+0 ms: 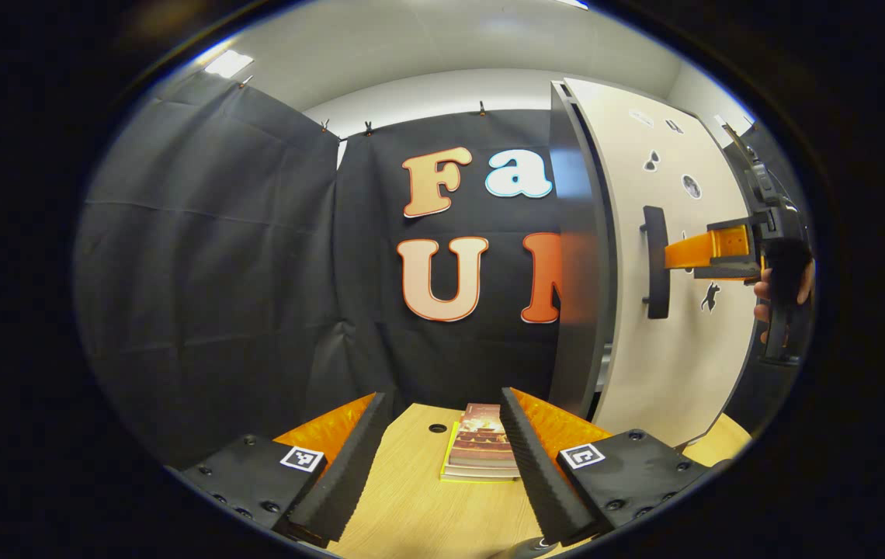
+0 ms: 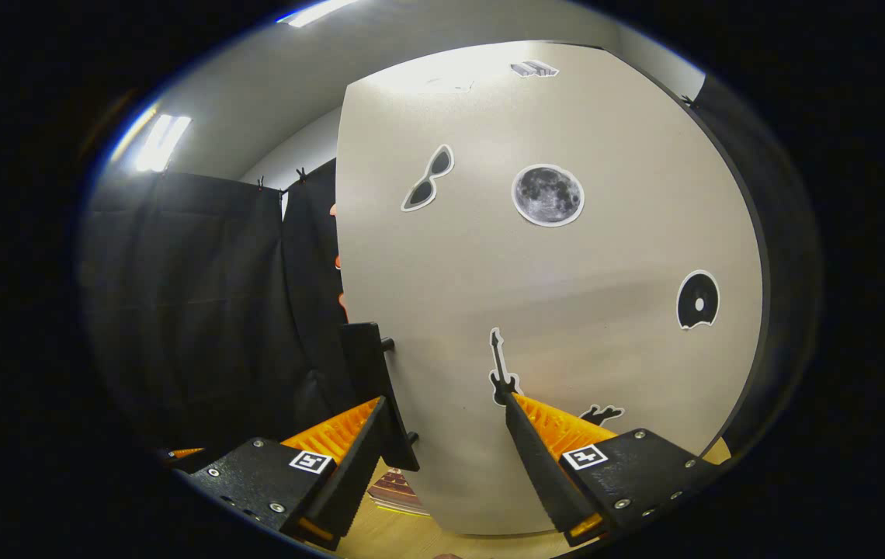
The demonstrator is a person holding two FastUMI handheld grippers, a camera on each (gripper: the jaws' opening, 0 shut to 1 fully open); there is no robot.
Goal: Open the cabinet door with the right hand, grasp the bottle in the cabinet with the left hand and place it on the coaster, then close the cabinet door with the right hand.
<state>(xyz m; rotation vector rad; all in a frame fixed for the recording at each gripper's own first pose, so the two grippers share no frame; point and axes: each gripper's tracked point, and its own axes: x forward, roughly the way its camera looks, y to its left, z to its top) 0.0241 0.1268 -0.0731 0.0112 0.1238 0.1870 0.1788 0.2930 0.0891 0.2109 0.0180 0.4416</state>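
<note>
Currently we log this:
Cabinet door (image 2: 567, 295): one, pale, swung part open in the left gripper view, its dark edge toward us.
Handle (image 1: 656, 262): one, dark vertical bar on the door's face, near its free edge.
Stickers: we count five on the door in the right gripper view, among them sunglasses (image 2: 428, 177), a moon (image 2: 547, 195) and a guitar (image 2: 500, 369).
Right gripper (image 1: 691, 252): seen from the left gripper view, reaching in from the right at handle height, a hand (image 1: 780, 291) behind it. Tips are right at the handle; we cannot tell if they touch it.
Right fingers, own view: spread wide, handle just beside the left finger (image 2: 361, 442), door face between and behind them. Pinching nothing.
Left gripper (image 1: 442, 454): low over the table (image 1: 411, 505), fingers spread wide, holding nothing.
Books (image 1: 481, 450): a small stack on the table ahead of the left gripper; we cannot count them exactly.
Table: light wood grain, one small dark hole (image 1: 437, 428) near the far edge.
Room: black cloth walls clipped at the top, white ceiling, bright ceiling lights (image 2: 159, 142).
</note>
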